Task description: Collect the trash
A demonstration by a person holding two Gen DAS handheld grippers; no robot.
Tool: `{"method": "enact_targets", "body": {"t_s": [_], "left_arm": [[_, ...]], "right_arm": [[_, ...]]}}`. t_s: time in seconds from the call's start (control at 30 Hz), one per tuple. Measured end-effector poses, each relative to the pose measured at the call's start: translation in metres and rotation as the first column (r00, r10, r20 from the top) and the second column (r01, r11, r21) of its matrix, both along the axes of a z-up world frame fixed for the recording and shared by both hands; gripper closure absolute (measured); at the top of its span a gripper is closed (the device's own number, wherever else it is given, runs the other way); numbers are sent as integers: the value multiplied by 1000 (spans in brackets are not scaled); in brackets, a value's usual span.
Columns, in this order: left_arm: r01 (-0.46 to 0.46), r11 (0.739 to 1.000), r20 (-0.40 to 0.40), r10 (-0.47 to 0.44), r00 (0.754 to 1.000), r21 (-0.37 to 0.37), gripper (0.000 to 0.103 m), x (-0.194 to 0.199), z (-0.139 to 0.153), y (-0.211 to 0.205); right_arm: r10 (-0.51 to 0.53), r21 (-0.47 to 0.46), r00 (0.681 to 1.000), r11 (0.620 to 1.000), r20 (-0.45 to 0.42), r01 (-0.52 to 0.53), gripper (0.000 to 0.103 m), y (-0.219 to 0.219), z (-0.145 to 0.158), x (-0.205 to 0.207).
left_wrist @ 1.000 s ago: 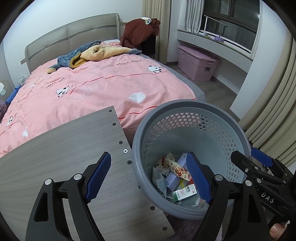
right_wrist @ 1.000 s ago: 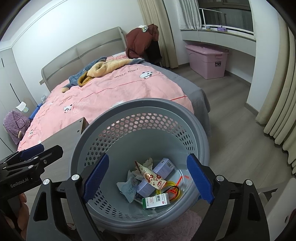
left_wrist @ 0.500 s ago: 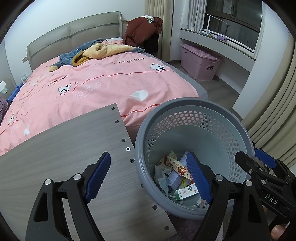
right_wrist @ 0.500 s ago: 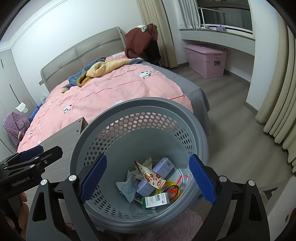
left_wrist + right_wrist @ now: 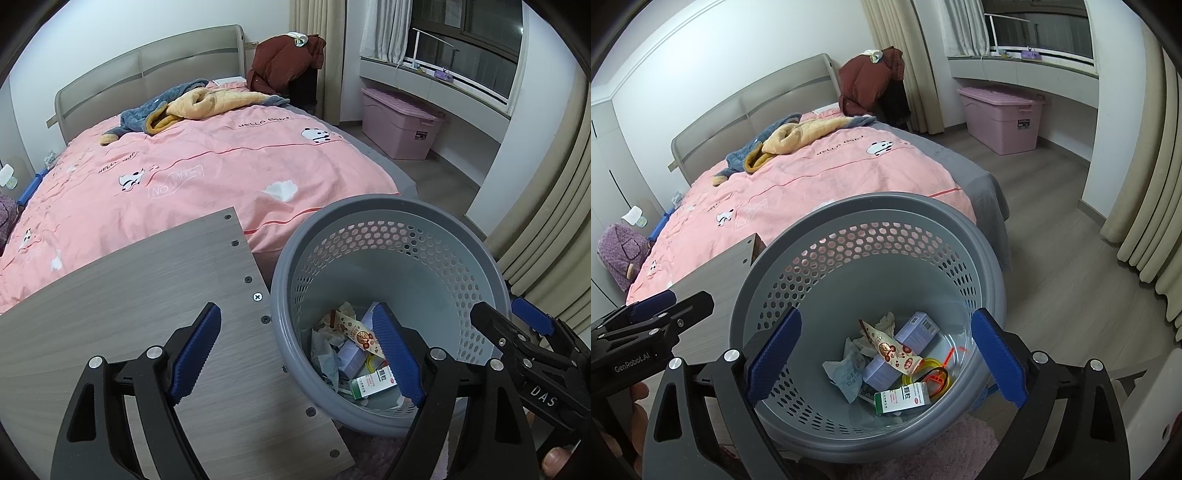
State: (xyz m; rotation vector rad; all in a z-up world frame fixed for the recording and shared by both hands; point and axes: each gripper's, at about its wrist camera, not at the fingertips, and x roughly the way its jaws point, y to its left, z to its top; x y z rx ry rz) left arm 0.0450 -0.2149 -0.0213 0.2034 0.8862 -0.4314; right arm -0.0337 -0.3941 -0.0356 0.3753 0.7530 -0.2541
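A grey perforated waste basket point(image 5: 458, 258) point(image 5: 871, 210) stands on the floor by the foot of the bed. In it lie several pieces of trash: a snack wrapper point(image 5: 892, 349), a green-and-white box point(image 5: 903, 398), a lilac box point(image 5: 918, 326), crumpled paper point(image 5: 847, 373) and a yellow ring point(image 5: 925, 373). My left gripper point(image 5: 295, 350) is open and empty, above the wooden panel's edge and the basket's left rim. My right gripper point(image 5: 884, 360) is open and empty, directly over the basket's mouth.
A grey wooden panel point(image 5: 129, 295) with screw holes lies left of the basket. Behind is a bed with a pink cover point(image 5: 184, 166). A pink storage box point(image 5: 1001, 118) stands by the window and curtains point(image 5: 1145, 221) hang on the right. A pink rug point(image 5: 953, 446) lies under the basket.
Both grippers have risen and drawn back slightly from the basket. The right gripper's jaws have opened a little wider. The trash has not moved.
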Motion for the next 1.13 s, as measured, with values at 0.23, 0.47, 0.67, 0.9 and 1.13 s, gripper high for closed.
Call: {"method": "enact_targets", "body": {"t_s": [0.23,0.47,0.67,0.9,1.13], "left_arm": [[15,1000,20,-15,1000,7,23,-7,3,-3],[18,1000,21,-18,1000,6,23,-7,3,-3],[20,1000,17,-20,1000,7,23,-8,3,-4],[19,1000,17,-19,1000,7,23,-9,3,-5],[15,1000,15,-15,1000,5,23,-7,3,-4]], "right_arm": [[0,0,1000,1000,0,0,12,0,0,0],[0,2,1000,1000,-1,0,12,0,0,0],[-1,2,1000,1000,-1,1,12,0,0,0],[0,3,1000,1000,-1,0,12,0,-1,-1],[0,3,1000,1000,-1,0,12,0,0,0]]}}
